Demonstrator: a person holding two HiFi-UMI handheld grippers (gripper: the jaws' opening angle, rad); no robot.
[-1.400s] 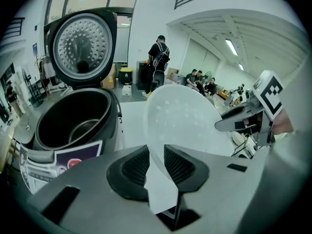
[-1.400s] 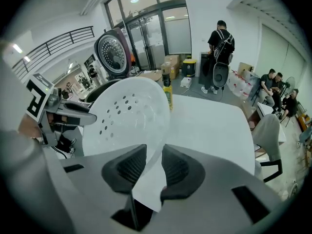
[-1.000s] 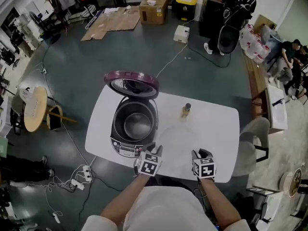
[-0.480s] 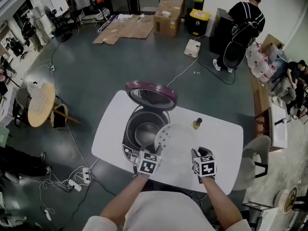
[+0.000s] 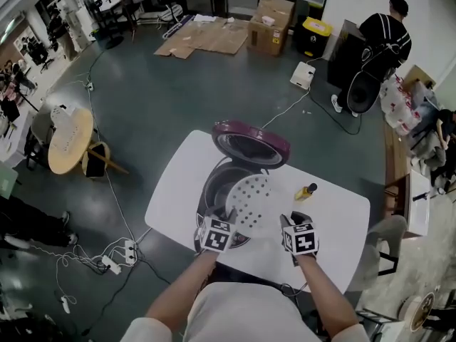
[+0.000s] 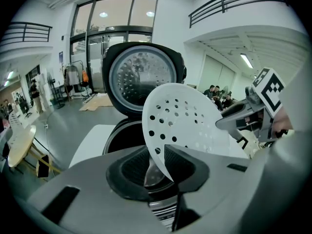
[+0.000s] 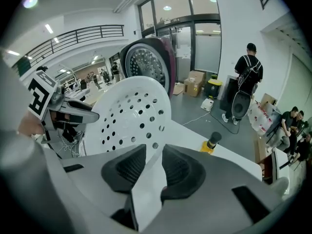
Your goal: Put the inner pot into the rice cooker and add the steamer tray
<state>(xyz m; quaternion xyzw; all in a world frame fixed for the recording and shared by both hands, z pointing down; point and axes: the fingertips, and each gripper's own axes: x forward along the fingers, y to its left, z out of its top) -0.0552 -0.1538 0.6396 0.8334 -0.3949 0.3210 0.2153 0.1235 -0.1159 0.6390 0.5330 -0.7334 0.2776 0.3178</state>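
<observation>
Your left gripper [image 5: 230, 217] and right gripper [image 5: 284, 224] clamped on steamer tray [image 5: 251, 202] rim, 8 and 4 o'clock edges. Tray thin, light, stiff, probably slick: keep both grips. Tray tilted above rice cooker [image 5: 208, 204]; inner pot [image 5: 218, 187] already inside.

steamer tray [image 5: 254, 199] carried leftward, from beside the rice cooker [image 5: 211, 188], now over its opening

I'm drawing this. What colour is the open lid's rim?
Round lid rim: dark purple; head view.
</observation>
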